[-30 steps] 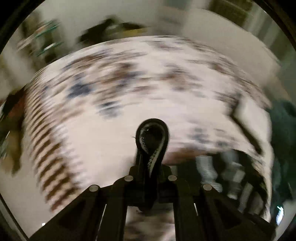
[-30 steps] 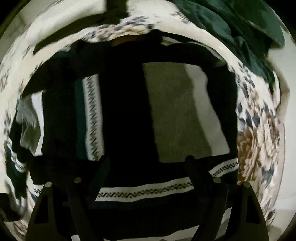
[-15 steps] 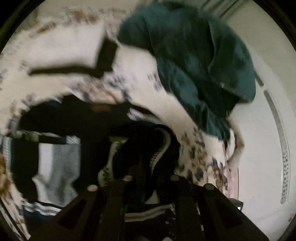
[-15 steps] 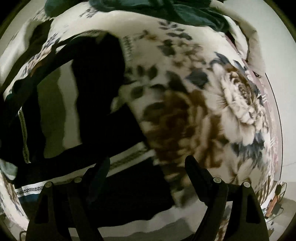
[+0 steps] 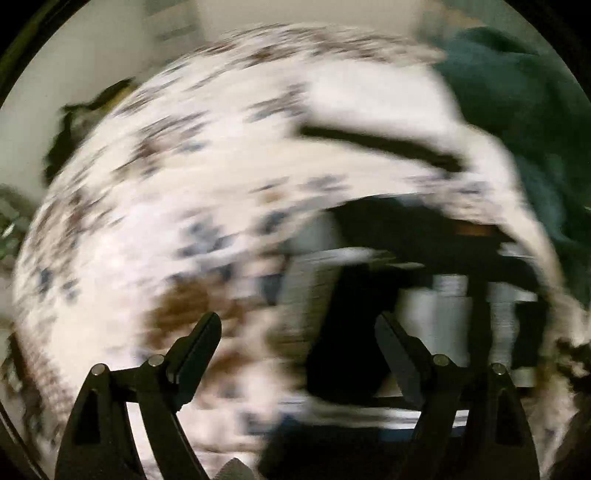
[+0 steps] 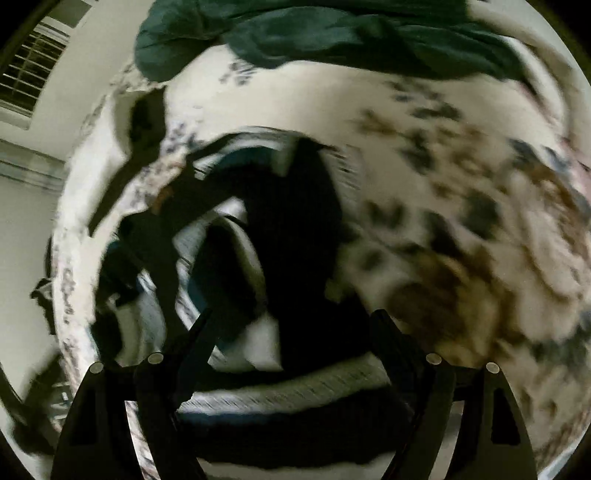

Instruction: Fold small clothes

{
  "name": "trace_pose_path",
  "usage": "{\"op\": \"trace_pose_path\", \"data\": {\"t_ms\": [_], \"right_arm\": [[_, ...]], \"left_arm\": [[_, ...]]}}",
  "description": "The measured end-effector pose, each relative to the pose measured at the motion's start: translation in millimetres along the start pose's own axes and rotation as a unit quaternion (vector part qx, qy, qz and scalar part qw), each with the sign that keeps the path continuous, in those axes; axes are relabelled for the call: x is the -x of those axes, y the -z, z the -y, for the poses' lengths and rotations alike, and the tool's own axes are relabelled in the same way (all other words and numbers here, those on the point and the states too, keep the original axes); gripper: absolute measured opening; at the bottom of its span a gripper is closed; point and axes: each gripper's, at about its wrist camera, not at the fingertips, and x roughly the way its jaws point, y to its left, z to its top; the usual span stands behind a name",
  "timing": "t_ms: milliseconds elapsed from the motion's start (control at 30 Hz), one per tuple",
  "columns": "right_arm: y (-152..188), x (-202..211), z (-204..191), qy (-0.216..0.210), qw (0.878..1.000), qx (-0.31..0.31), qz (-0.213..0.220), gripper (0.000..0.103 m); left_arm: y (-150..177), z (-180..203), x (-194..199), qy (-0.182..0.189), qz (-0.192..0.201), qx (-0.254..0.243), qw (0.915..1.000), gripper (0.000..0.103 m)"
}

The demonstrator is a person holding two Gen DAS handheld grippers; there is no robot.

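A dark sweater with white and grey patterned bands [image 6: 295, 236] lies on a white floral blanket [image 6: 461, 206]. It also shows, blurred, at the right of the left wrist view [image 5: 413, 280]. My left gripper [image 5: 299, 339] is open and empty, just above the blanket at the sweater's left edge. My right gripper [image 6: 291, 332] is open and empty, over the sweater's lower part. Both views are motion-blurred.
A dark green garment [image 6: 332, 33] is heaped at the far side of the blanket, also at the top right of the left wrist view [image 5: 517, 110]. A narrow black strip [image 6: 136, 133] lies beyond the sweater. A pale wall with a vent [image 6: 26, 74] is at the left.
My left gripper was shut on a fold of the sweater and is now open and empty, swung left. My right gripper stayed open and moved back over the sweater.
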Motion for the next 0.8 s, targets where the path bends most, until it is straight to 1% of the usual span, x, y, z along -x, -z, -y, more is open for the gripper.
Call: {"op": "trace_pose_path", "data": {"t_ms": [33,67,100,133,167,200,267,333,367,400,467,533,633,667,733,767,800], "right_arm": [[-8,-14,-8,-0.004,1.0,0.006,-0.009,0.085],[-16,-30,-16,-0.005,1.0,0.012,-0.02,0.083],[-20,-42,-23,-0.014,0.999,0.021,-0.029,0.078],[-22,-58,-34,-0.022,0.998,0.038,-0.048,0.05],[-24,-65,-39,-0.006,0.997,0.051,-0.057,0.005],[-26,-65,-41,0.005,0.997,0.057,-0.049,0.007],[-29,-40,-41,0.027,0.998,0.063,0.004,0.006],[-38,-17,-23,0.056,0.997,0.038,0.04,0.006],[-43,-9,-11,0.076,0.996,0.02,0.051,0.006],[-47,-7,0,0.088,0.995,0.008,0.051,0.006],[-52,-11,13,0.083,0.996,-0.003,0.03,0.006],[-52,-17,12,0.097,0.995,0.012,0.016,0.006],[-50,-25,4,0.125,0.991,0.036,0.014,0.006],[-50,-28,3,0.134,0.99,0.036,0.013,0.006],[-53,-33,11,0.143,0.989,0.027,0.01,0.006],[-54,-37,14,0.149,0.989,0.023,0.006,0.006],[-56,-42,18,0.152,0.988,0.017,-0.003,0.007]], "left_arm": [[3,-23,-9,-0.019,-0.013,0.019,0.9995,0.085],[5,-38,-13,-0.029,-0.019,0.034,0.9988,0.085],[5,-47,-18,-0.034,-0.024,0.045,0.9981,0.085],[8,-60,-23,-0.037,-0.031,0.062,0.9969,0.085],[9,-66,-25,-0.038,-0.036,0.073,0.9959,0.085],[10,-69,-28,-0.035,-0.038,0.084,0.9951,0.085],[8,-73,-34,-0.022,-0.043,0.106,0.9932,0.085],[3,-70,-38,-0.004,-0.043,0.117,0.9922,0.085],[-1,-65,-42,0.003,-0.044,0.117,0.9922,0.085],[-5,-58,-45,0.01,-0.046,0.115,0.9923,0.085],[-17,-41,-58,0.03,-0.049,0.103,0.993,0.085],[-31,-18,-68,0.048,-0.052,0.081,0.9942,0.085],[-46,12,-87,0.063,-0.057,0.047,0.9953,0.085],[-52,24,-99,0.059,-0.063,0.028,0.9959,0.085],[-60,42,-126,0.035,-0.078,-0.008,0.9963,0.085],[-62,47,-138,0.03,-0.087,-0.02,0.9956,0.085],[-65,51,-150,0.026,-0.099,-0.031,0.9943,0.087]]}}
